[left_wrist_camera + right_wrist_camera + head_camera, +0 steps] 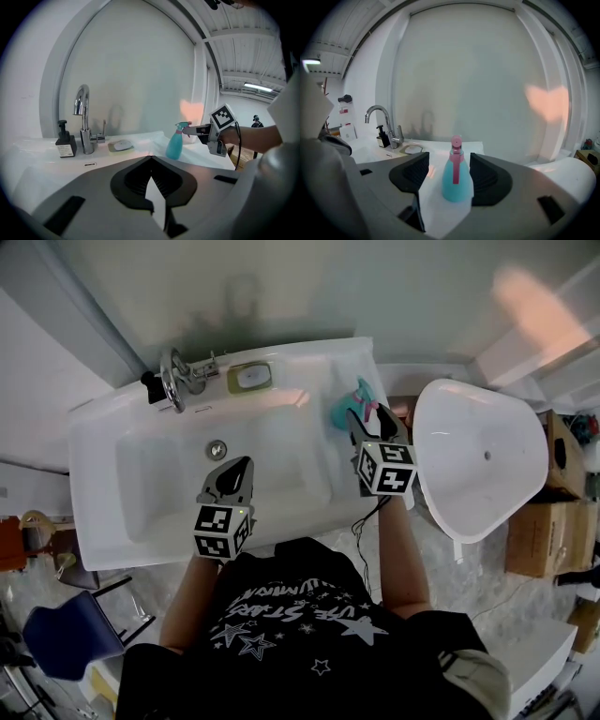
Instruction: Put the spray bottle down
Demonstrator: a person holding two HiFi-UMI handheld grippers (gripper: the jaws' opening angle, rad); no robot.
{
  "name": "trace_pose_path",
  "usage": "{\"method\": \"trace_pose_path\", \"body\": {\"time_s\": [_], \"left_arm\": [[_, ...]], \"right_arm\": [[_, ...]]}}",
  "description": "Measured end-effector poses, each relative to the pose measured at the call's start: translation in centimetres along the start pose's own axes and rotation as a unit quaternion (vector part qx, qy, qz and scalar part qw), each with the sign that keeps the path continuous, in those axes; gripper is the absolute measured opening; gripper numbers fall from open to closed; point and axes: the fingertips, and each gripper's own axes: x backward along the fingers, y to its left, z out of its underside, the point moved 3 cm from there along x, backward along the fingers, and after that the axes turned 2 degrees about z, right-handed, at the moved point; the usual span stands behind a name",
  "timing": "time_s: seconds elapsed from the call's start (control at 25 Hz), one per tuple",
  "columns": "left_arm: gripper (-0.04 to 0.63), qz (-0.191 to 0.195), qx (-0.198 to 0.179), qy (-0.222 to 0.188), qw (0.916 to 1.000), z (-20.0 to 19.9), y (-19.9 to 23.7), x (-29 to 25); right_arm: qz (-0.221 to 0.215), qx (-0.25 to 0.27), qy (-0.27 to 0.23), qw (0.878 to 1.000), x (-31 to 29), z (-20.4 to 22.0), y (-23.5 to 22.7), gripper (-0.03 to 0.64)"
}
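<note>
1. The right gripper (450,160) has its jaws spread, and the spray bottle (457,180) stands upright between them. A strip of white counter shows between the bottle and the left jaw, while the right jaw sits close against the bottle's side.
2. In the head view the right gripper (364,424) reaches over the sink's right-hand ledge. The teal bottle with its pink trigger head (345,409) rests there, just beyond the jaw tips.
3. The left gripper (151,159) has its jaws pressed together at the tips with nothing between them. It hovers over the front of the basin (164,493), well apart from the bottle.
4. From the left gripper view, the bottle (175,145) stands on the white counter. The right gripper (196,130) is level with its spray head.
5. At the back of the sink (98,432) stand a chrome faucet (172,381), a dark soap dispenser (65,141) and a soap dish (249,377).
6. A white tub (478,456) sits to the right of the sink, with cardboard boxes (544,540) beyond it.
</note>
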Motion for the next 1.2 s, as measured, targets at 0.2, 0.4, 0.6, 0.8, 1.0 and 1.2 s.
{"method": "trace_pose_path", "body": {"time_s": [0.2, 0.4, 0.6, 0.8, 1.0, 1.2], "left_arm": [[0.015, 0.027, -0.015, -0.003, 0.9995, 0.4, 0.0, 3.6], [0.015, 0.052, -0.028, -0.010, 0.9982, 0.8, 0.3, 7.5], [0.015, 0.080, -0.044, -0.007, 0.9958, 3.0, 0.6, 11.6], [0.015, 0.102, -0.053, -0.012, 0.9933, 5.6, 0.4, 16.5], [0.015, 0.107, -0.051, -0.017, 0.9928, 8.2, 1.9, 22.6], [0.015, 0.101, -0.044, -0.011, 0.9938, 11.5, 4.9, 28.8]], "right_arm": [[0.034, -0.016, -0.016, 0.999, 4.8, 0.2, 1.8, 0.270], [0.061, -0.035, -0.032, 0.997, 9.9, 1.0, 4.9, 0.234], [0.074, -0.046, -0.043, 0.995, 14.8, 3.1, 9.3, 0.154], [0.078, -0.050, -0.043, 0.995, 19.5, 5.7, 14.3, 0.091], [0.086, -0.054, -0.049, 0.994, 23.2, 7.4, 19.9, 0.015], [0.090, -0.049, -0.045, 0.994, 26.2, 9.0, 26.6, 0.012]]}}
